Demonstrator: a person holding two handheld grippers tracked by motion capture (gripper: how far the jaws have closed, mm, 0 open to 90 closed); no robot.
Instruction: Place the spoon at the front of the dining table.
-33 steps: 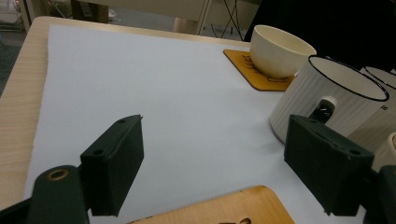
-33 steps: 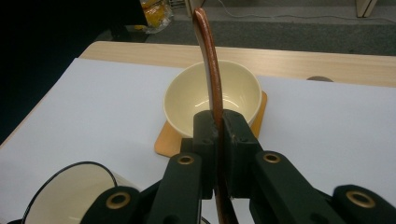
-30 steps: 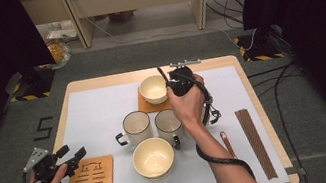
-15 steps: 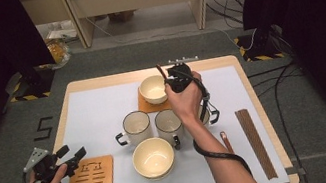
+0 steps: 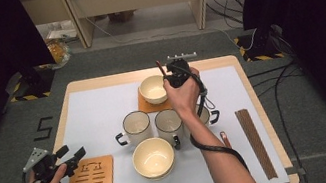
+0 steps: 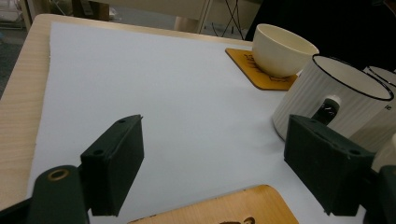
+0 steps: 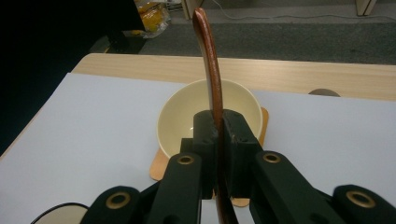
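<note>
1. Against the two earlier high views, almost nothing differs. The right gripper [image 5: 171, 73] sits at the same spot beside the far bowl [image 5: 153, 89], and the left gripper [image 5: 72, 157] waits at the same place by the near wooden coaster [image 5: 90, 179].
2. My reading is that the carry has paused at the bowl, so what remains is to lower the spoon into it.
3. The right gripper view shows the grip itself. The jaws are clamped tight on a thin reddish-brown wooden spoon [image 7: 211, 70], whose handle rises above the bowl [image 7: 180, 116] on its coaster [image 7: 159, 168].
4. In the high view that spoon [image 5: 161, 68] is a thin dark sliver by the hand.
5. The left gripper view shows its jaws spread wide with nothing between them, facing the ribbed white mug [image 6: 322, 98].
6. The high view alone gives the layout: three mugs, a near bowl [image 5: 153, 157] and chopsticks [image 5: 255, 141] at the right.
</note>
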